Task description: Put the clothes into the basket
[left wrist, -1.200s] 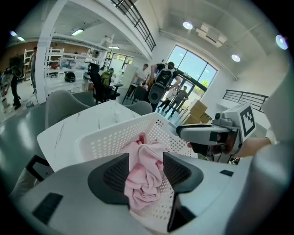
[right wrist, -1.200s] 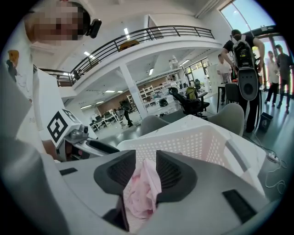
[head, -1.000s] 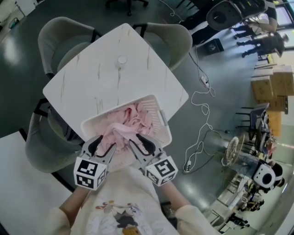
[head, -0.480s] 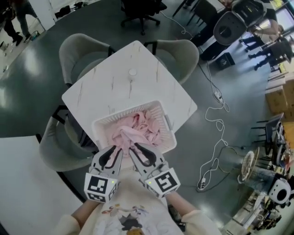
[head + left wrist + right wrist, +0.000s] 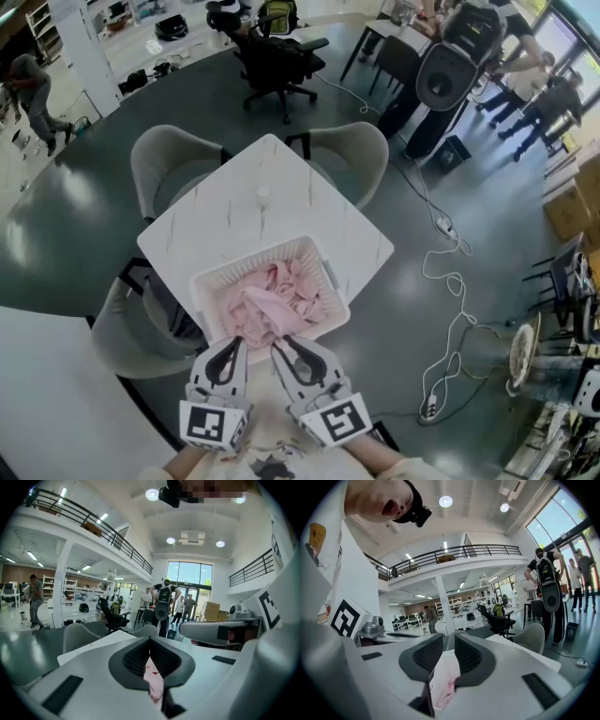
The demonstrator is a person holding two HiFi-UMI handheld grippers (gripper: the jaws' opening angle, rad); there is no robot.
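A white slatted basket (image 5: 311, 247) stands at the near corner of the marble-look table (image 5: 234, 211), filled with pink clothes (image 5: 272, 300). Both grippers hang just in front of it, close to the person's chest and apart from the cloth. My left gripper (image 5: 229, 345) is shut, its pads meeting (image 5: 150, 641); pink cloth (image 5: 153, 682) shows beyond them. My right gripper (image 5: 290, 349) has just been closing to a narrow gap (image 5: 449, 644) with nothing between its pads. Through that gap I see the basket (image 5: 449, 665) and the clothes (image 5: 445, 689).
A small white round thing (image 5: 263, 193) lies mid-table. Grey chairs (image 5: 169, 159) (image 5: 352, 155) (image 5: 131, 328) ring the table. A white cable (image 5: 450, 281) trails over the floor on the right. Office chairs and people are far behind.
Both grippers have risen out of the basket and drawn back toward the person, leaving the pink clothes in it. Their jaws have narrowed, the left fully.
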